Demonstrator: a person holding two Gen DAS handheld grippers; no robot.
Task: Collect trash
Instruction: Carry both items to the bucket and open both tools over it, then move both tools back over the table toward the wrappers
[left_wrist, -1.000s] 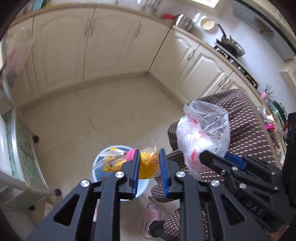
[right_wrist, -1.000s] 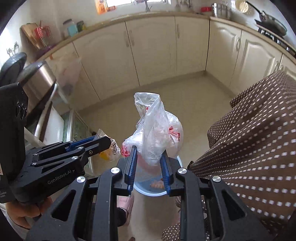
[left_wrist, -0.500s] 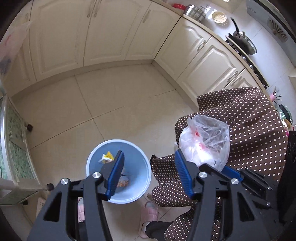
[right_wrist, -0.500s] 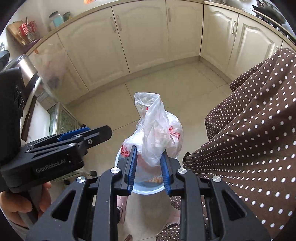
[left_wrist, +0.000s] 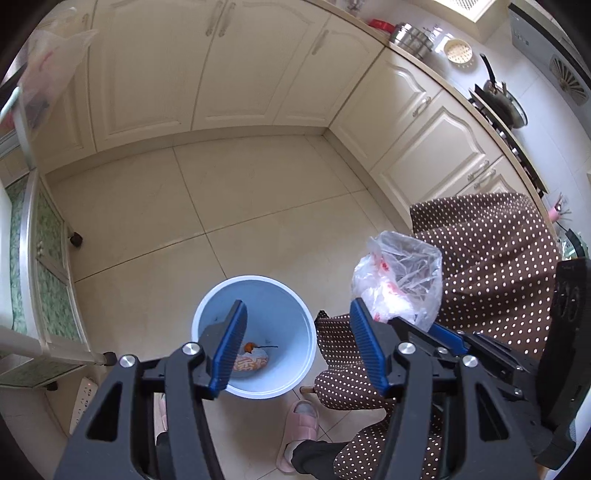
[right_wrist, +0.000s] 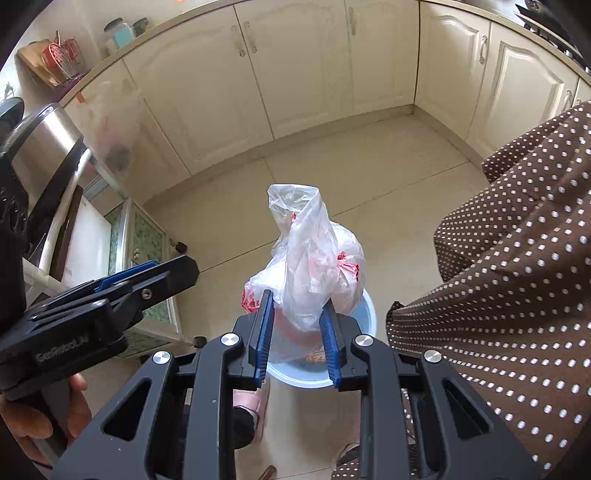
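Observation:
A light blue bin (left_wrist: 258, 314) stands on the tiled floor below both grippers. At its bottom lies an orange and white wrapper (left_wrist: 251, 363). My left gripper (left_wrist: 297, 332) hangs open over the bin with nothing between its blue pads. My right gripper (right_wrist: 297, 317) is shut on a clear plastic bag with red print (right_wrist: 310, 258), held above the bin (right_wrist: 365, 314). In the left wrist view the same bag (left_wrist: 400, 284) shows to the right, beside the person's brown dotted clothing.
Cream cabinets (left_wrist: 240, 66) run along the far and right walls. A green-fronted low cabinet on castors (left_wrist: 48, 258) stands at the left. A foot in a pink slipper (left_wrist: 299, 424) is beside the bin. A clear bag (left_wrist: 48, 70) hangs at upper left.
My left gripper opened and let go of the yellow wrapper bundle, which now lies in the bin. Both grippers sank toward the bin; the right one still grips its bag.

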